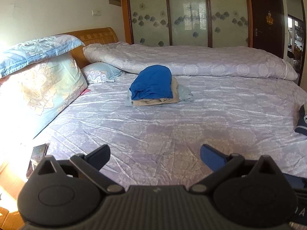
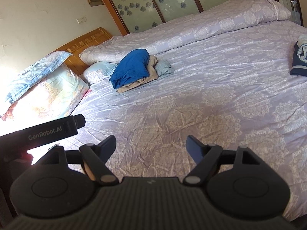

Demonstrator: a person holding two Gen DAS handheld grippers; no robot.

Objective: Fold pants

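Observation:
A stack of folded clothes lies on the bed, with a folded blue garment (image 1: 152, 83) (image 2: 132, 68) on top of a beige one (image 1: 153, 101) (image 2: 151, 69) and a pale blue one (image 1: 185, 94) (image 2: 164, 67). A dark navy and grey pile of clothes (image 1: 302, 122) (image 2: 299, 59) lies at the bed's right edge. My left gripper (image 1: 155, 151) is open and empty over the near part of the sheet. My right gripper (image 2: 151, 141) is open and empty too. The left gripper's body (image 2: 51, 130) shows at the left in the right wrist view.
The lilac patterned bed sheet (image 1: 172, 134) (image 2: 211, 105) fills the view. A rolled quilt (image 1: 191, 61) (image 2: 191, 30) lies along the far side. Pillows (image 1: 38, 88) (image 2: 48, 88) lean on the wooden headboard (image 1: 96, 35) at left. A phone (image 1: 37, 158) lies near the left edge. A wardrobe (image 1: 188, 13) stands behind.

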